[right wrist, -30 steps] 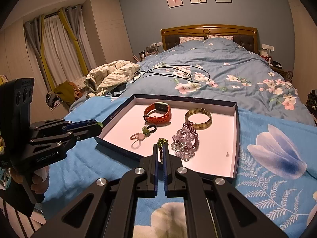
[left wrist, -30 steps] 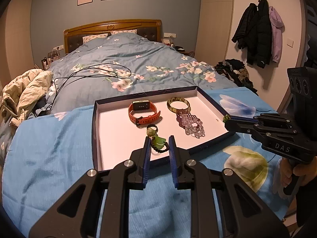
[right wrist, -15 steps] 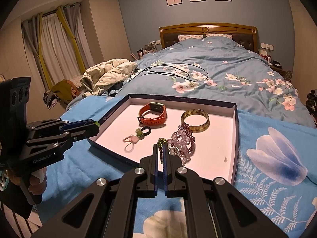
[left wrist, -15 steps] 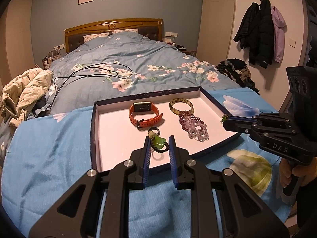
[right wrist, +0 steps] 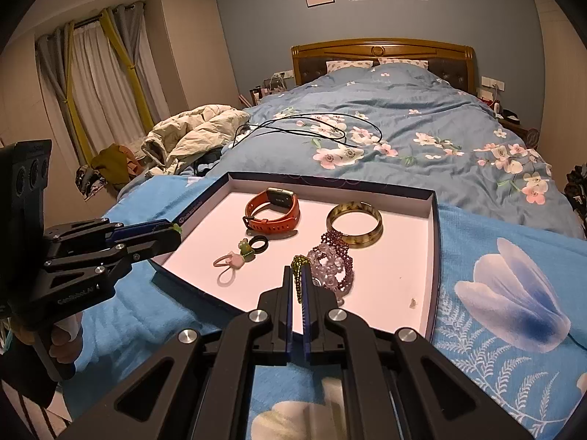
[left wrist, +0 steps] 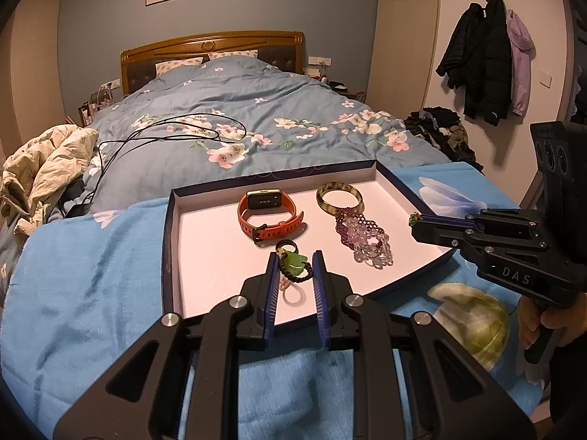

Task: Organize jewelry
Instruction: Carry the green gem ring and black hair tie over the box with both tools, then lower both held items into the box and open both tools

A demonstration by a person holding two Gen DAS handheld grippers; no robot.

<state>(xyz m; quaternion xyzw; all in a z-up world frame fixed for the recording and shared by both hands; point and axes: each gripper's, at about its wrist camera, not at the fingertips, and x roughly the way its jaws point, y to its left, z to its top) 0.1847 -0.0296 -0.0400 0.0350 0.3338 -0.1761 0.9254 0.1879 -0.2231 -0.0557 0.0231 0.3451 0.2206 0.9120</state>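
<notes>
A dark-rimmed tray (left wrist: 168,220) (right wrist: 434,220) with a pale floor lies on the blue blanket. In it are an orange watch (left wrist: 269,212) (right wrist: 273,211), a brown bangle (left wrist: 339,196) (right wrist: 354,223), a purple bead bracelet (left wrist: 363,236) (right wrist: 334,264), a black ring (right wrist: 258,245) and a pink hair tie (right wrist: 227,266). My left gripper (left wrist: 295,267) is shut on a dark bead bracelet with a green charm (left wrist: 293,264), above the tray's near edge. My right gripper (right wrist: 298,282) is shut on an olive-green bead bracelet (right wrist: 299,267) beside the purple beads.
The bed's flowered blue quilt (left wrist: 238,110) lies beyond the tray with a black cable (left wrist: 165,135) on it. A beige jacket (left wrist: 44,161) is heaped at the left. Coats (left wrist: 484,62) hang on the right wall.
Both grippers have moved a little forward and toward the tray with their bracelets still held. The tray's contents have not moved.
</notes>
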